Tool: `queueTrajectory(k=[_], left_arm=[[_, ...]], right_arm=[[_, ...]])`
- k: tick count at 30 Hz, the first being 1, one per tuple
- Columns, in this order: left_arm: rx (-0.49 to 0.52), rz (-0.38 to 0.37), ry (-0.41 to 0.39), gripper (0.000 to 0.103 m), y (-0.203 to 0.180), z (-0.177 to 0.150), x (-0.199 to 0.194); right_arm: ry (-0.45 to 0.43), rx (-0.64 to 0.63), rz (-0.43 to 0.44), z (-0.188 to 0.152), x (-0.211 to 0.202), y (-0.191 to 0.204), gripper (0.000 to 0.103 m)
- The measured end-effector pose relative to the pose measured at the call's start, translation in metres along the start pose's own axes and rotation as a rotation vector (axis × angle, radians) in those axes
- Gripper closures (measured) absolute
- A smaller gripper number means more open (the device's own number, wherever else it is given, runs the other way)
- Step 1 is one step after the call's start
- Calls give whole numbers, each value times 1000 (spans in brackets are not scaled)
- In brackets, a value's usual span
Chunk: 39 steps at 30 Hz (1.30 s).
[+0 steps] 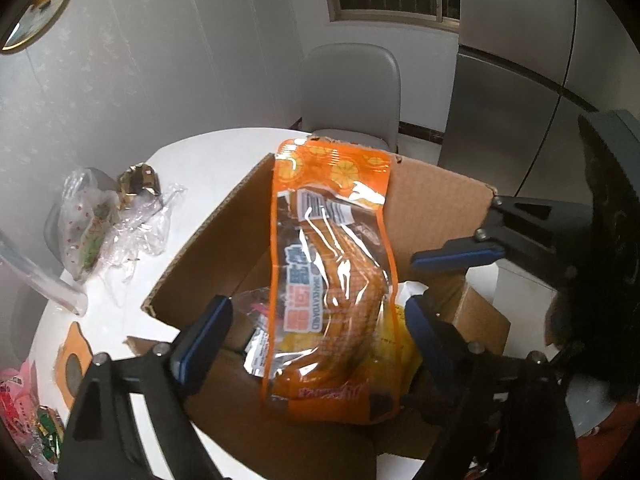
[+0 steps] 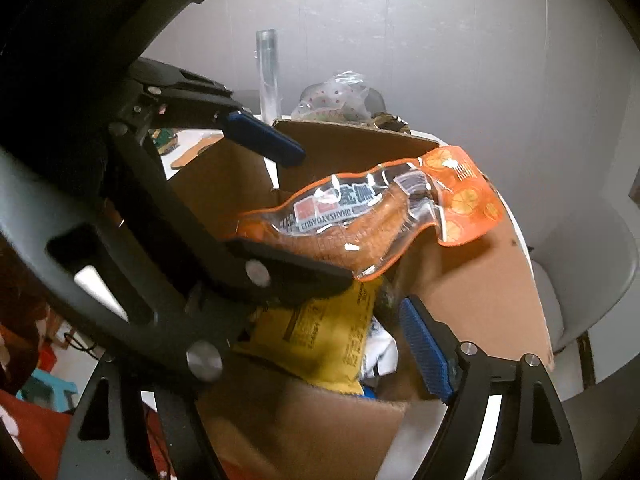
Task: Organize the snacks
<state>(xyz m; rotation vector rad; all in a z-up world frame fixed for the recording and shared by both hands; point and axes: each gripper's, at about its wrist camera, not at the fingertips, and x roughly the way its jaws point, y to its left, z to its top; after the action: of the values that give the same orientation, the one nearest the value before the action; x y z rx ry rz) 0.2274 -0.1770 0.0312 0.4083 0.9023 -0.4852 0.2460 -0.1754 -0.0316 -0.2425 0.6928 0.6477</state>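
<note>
Over the cardboard box, seemingly released orange snack packet, left gripper agape.

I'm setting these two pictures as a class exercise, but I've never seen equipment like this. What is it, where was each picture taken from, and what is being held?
There is no robot here. A person holds a two-fingered clamp in each hand, and each clamp carries a wide-angle camera looking along its blue-padded fingers. One picture comes from the left gripper, the other from the right gripper, so each also shows the other clamp.

Both look down into an open cardboard box on a white table. An orange snack packet sits between the left gripper's wide-open fingers. It is not pinched and seems to lean on one finger over the box. The right gripper is open and holds nothing. A yellow packet lies inside the box, and plastic bags lie on the table.
</note>
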Motion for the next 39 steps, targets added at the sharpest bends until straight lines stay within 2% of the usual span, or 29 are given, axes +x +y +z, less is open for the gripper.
queueTrajectory(k=[3, 5, 7, 10, 16, 19, 21, 28, 33, 35, 39], left_arm=[[-15, -6, -17, 16, 2, -2, -6], [-34, -7, -47, 10, 4, -2, -12], [-41, 10, -51, 10, 4, -2, -15], [-59, -2, -66, 10, 8, -3, -21], [-136, -12, -167, 10, 18, -14, -52], [-156, 13, -226, 1, 18, -24, -72], [-163, 31, -255, 1, 17, -31, -83], [-261, 151, -411, 1, 20, -69, -126], [-369, 284, -510, 1, 24, -106, -145], [-404, 332, -532, 1, 27, -120, -148], [-473, 412, -551, 1, 35, -147, -149]], right_arm=[[13, 14, -4, -5, -6, -3, 25], [13, 23, -8, -11, -14, -6, 25], [4, 43, 0, -5, -14, -8, 24], [-23, 71, 3, -3, -24, -13, 20], [-38, 73, -4, 1, -30, -12, 19], [-60, 53, -10, 6, -34, -7, 17], [-81, 42, -13, 6, -41, -3, 14], [-212, 22, -22, 17, -63, 9, 0], [-327, -1, -36, 19, -71, 19, 0], [-379, -14, -41, 17, -73, 24, 0], [-423, -8, -33, 13, -72, 31, 0]])
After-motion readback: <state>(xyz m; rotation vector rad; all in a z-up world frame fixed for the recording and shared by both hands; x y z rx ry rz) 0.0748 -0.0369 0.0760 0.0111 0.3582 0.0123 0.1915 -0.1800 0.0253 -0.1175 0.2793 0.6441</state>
